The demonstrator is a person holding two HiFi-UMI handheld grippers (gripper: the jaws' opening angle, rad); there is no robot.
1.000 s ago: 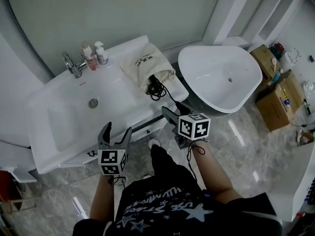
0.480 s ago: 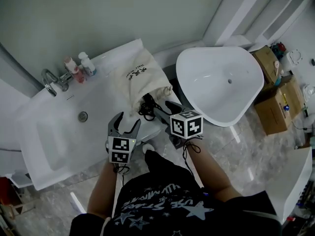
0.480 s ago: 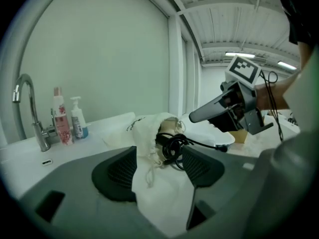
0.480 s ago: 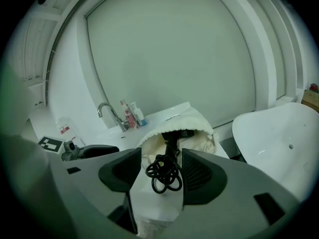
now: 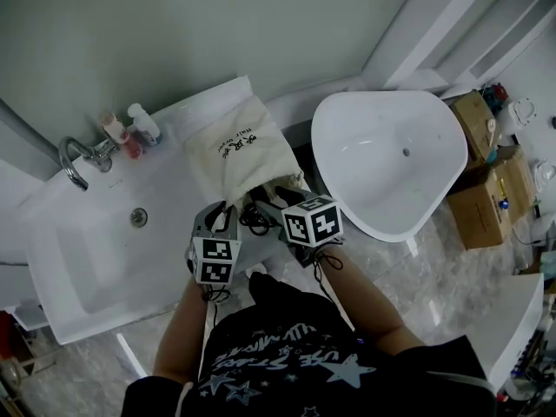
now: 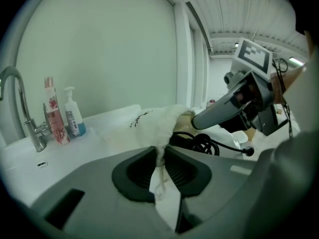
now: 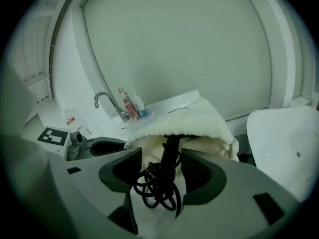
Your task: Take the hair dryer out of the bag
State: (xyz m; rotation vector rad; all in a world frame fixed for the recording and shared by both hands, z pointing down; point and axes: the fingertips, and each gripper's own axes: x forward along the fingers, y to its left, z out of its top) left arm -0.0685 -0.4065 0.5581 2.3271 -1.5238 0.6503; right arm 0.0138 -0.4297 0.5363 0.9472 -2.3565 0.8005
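Left gripper (image 6: 160,169): jaws just closed, now pinching the bag (image 6: 158,121) rim cloth.
Right gripper (image 7: 162,176): jaws spread, gripping nothing.
Hair dryer (image 7: 172,144): in bag; handle and cord (image 7: 157,188) between right jaws.
Implication: I judge the bag anchored, extraction next.

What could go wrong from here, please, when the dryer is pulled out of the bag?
1. The left gripper has just closed on only a thin fold of the bag. The fold may slip out once the dryer is pulled.
2. The right gripper has been closing slightly but is open, with the coiled cord between its jaws. Gripping only the cord could strain it or drag the bag along.
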